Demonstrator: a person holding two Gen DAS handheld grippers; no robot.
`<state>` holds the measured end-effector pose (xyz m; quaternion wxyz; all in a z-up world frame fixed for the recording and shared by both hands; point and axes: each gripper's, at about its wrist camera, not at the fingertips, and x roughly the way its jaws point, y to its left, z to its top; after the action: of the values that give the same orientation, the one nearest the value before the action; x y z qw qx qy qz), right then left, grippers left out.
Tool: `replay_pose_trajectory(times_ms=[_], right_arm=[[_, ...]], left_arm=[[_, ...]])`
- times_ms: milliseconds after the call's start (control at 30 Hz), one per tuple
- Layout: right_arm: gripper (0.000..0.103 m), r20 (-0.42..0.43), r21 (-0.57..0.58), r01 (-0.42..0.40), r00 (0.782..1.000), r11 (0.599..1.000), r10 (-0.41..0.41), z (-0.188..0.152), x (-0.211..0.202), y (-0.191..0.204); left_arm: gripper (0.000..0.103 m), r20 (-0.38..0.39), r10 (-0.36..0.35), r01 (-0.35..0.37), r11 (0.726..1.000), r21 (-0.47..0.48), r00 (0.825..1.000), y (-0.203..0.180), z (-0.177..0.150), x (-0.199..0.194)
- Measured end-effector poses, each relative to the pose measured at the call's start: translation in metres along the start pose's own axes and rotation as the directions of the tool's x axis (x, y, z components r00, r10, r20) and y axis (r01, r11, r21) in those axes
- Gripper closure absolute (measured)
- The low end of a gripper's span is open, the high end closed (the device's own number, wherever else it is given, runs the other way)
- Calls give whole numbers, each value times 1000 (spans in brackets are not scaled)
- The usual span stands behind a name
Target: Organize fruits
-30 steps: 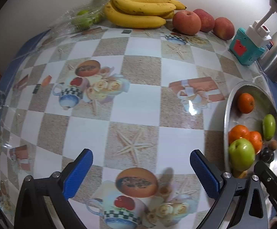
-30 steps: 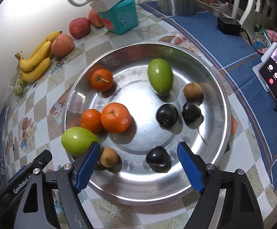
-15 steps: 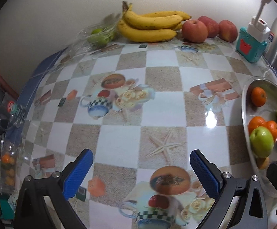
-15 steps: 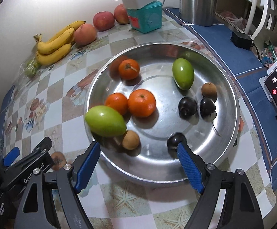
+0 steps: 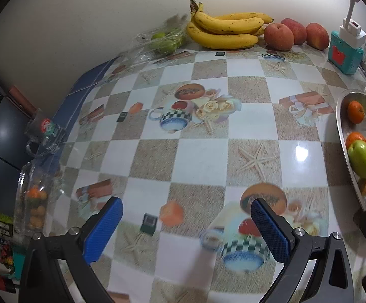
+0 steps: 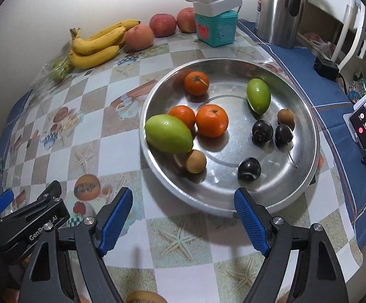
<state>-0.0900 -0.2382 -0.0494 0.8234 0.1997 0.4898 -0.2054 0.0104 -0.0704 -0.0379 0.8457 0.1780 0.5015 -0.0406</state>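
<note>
Polished metal bowl [image 6: 306,176] on glossy plastic tablecloth [image 6: 122,156], brushed steel kettle [image 6: 276,10] behind bowl, crinkled clear plastic bag [image 5: 157,43] far left of bowl.

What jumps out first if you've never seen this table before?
Probably the big steel bowl at the table's right, with oranges, green fruit and dark plums inside. Then the yellow bananas against the back wall, beside red apples.
</note>
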Motion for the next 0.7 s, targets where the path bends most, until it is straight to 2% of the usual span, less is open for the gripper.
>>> replay_pose_trajectory(times_ms=[367, 700], right_arm=[[20, 66, 8, 2, 998, 1000, -2, -5, -26, 1], [20, 73, 0, 8, 997, 1000, -8, -5, -30, 3]], left_arm=[[0, 77, -110, 116, 990, -84, 991, 26, -9, -37], [0, 75, -107, 113, 990, -84, 992, 32, -11, -42]])
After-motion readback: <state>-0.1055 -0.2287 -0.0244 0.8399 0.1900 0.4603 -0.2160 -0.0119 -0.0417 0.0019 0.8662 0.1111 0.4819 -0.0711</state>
